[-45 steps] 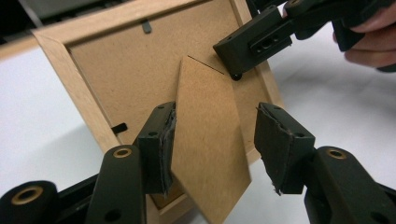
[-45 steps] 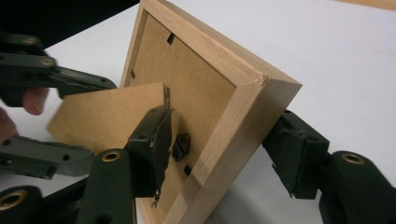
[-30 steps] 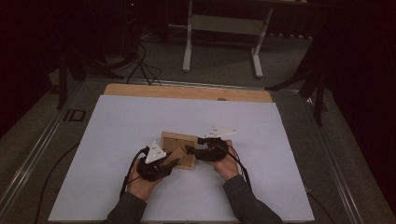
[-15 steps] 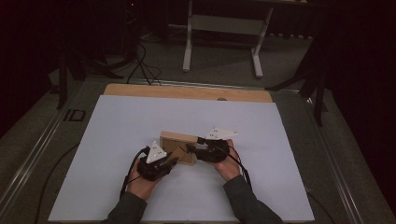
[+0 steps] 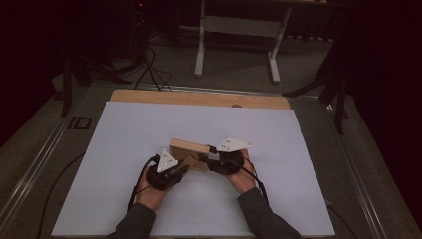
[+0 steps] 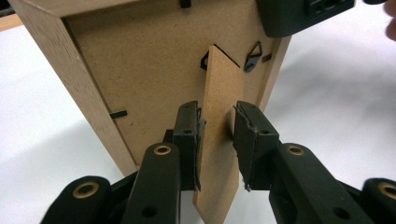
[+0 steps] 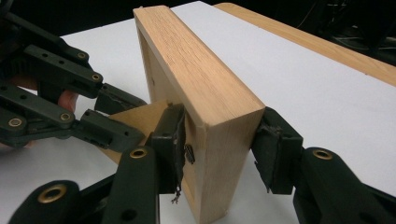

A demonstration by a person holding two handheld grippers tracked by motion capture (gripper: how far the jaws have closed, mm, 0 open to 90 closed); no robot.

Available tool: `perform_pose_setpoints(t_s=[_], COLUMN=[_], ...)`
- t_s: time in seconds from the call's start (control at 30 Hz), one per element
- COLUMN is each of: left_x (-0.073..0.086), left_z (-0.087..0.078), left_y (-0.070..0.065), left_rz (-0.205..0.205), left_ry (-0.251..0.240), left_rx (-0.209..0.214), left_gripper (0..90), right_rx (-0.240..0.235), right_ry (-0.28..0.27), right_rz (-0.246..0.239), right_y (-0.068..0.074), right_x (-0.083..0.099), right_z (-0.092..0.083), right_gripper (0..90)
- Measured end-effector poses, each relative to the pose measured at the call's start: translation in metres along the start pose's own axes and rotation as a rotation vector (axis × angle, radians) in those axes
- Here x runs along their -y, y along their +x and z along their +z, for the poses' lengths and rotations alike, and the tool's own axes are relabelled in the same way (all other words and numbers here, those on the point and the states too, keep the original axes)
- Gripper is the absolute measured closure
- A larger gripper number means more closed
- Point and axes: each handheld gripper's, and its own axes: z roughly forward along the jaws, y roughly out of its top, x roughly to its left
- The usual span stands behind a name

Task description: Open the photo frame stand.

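White table (image 5: 124, 149) carries my stiff, light picture frame (image 5: 188, 148) near its middle. My right gripper (image 7: 219, 149) clamps its wooden side; my left gripper (image 6: 217, 140), just closing, straddles the thin, bendable stand (image 6: 222, 116).

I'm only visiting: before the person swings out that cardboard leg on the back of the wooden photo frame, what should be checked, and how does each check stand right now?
1. Right gripper clamps the frame by its end: ok, both pads press on the wood.
2. Left gripper straddles the stand leg: ok, the leg sits between the jaws, which have just been closing.
3. Left pads firmly pinch the leg: cannot tell, a slight gap seems to remain on one side.
4. Frame stands upright on the white table: ok.
5. Leg's hinge at the top intact: cannot tell.
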Motion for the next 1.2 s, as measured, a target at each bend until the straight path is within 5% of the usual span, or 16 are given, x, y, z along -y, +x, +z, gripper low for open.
perform_pose_setpoints(t_s=[0.67, 1.2], left_x=[-0.002, 0.003], left_z=[0.003, -0.002], left_y=[0.002, 0.007], left_rz=[0.044, -0.006], left_ry=[0.002, 0.014], left_rx=[-0.035, 0.037], left_gripper=[71.7, 73.3], right_rx=[0.023, -0.01], right_ry=[-0.006, -0.005], right_rz=[-0.052, -0.064], right_y=[0.01, 0.016], right_x=[0.001, 0.004], right_z=[-0.004, -0.006], right_gripper=[56.9, 53.7])
